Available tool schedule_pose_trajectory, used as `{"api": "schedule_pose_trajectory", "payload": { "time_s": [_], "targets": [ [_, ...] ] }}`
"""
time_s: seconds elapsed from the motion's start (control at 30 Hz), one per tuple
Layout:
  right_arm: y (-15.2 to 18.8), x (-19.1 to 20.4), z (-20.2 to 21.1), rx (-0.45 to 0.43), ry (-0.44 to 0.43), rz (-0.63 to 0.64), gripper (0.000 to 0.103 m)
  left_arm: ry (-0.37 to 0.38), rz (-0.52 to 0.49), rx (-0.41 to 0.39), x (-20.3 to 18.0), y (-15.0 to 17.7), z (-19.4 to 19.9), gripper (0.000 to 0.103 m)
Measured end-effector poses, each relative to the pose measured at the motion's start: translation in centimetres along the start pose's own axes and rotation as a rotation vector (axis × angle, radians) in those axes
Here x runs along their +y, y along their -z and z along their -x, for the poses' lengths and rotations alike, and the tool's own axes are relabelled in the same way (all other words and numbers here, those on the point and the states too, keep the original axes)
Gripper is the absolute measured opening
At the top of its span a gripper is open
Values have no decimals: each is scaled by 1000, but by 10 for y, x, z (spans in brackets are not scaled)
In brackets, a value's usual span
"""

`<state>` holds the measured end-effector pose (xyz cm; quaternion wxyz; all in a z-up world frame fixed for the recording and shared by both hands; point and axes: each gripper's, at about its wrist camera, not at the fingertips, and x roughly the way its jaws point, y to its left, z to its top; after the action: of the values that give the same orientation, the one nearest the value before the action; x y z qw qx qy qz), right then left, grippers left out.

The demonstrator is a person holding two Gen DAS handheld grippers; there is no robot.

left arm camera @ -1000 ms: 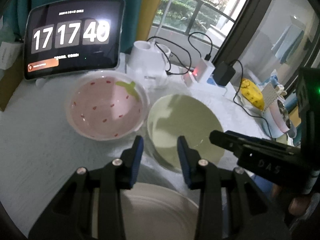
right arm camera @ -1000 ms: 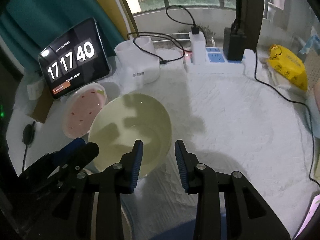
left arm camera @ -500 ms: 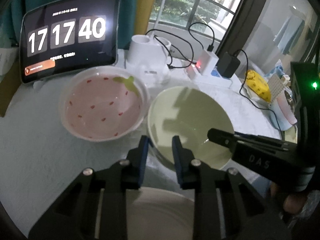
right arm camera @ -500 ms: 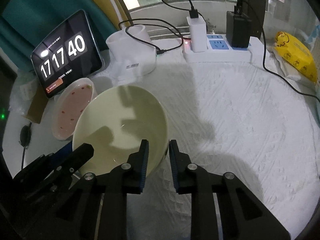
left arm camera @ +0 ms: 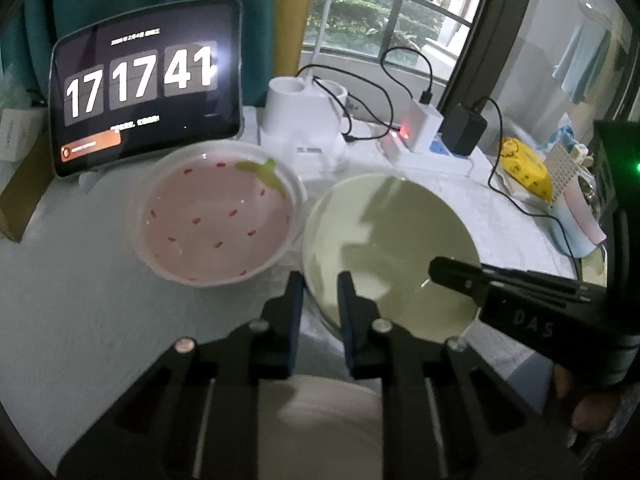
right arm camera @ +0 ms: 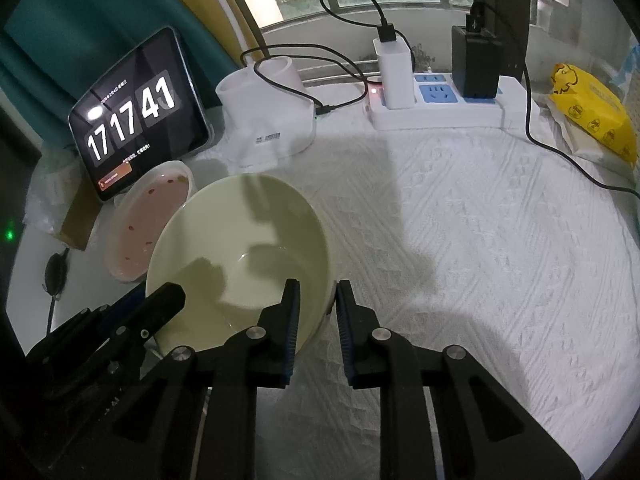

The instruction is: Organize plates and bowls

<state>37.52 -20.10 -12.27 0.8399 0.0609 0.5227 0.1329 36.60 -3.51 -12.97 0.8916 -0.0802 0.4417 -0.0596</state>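
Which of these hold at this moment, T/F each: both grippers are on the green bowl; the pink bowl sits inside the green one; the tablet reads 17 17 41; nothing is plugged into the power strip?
1. Both grippers are on the green bowl. True: the left gripper straddles its near-left rim and the right gripper its near-right rim.
2. The pink strawberry bowl sits inside the green one. False: it stands beside it, on the tablet side.
3. The tablet reads 17 17 41. True.
4. Nothing is plugged into the power strip. False: a white charger and a black adapter are plugged in.
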Motion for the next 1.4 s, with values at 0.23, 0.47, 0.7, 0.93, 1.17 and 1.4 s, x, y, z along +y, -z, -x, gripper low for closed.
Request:
{"api": "schedule_pose_trajectory", "payload": {
  "time_s": [0.23,0.47,0.7,0.93,1.17,1.4],
  "targets": [
    [2,-1,8,-14,-12,-13,17,3,-10,-21,-4,3,11,16],
    [4,2,29,-60,-18,-10,17,7,-27,-66,-12,2,29,16],
    [8,2,55,-104,-29,-6,17,13,-39,-111,-20,2,50,16],
    [15,7,80,-155,-27,6,17,8,-63,-170,-28,7,75,16],
    [24,5,105,-194,-29,0,17,22,-80,-199,-38,13,95,16],
    [38,0,130,-238,-22,-10,17,32,-94,-224,-52,23,113,16]
  ]
}}
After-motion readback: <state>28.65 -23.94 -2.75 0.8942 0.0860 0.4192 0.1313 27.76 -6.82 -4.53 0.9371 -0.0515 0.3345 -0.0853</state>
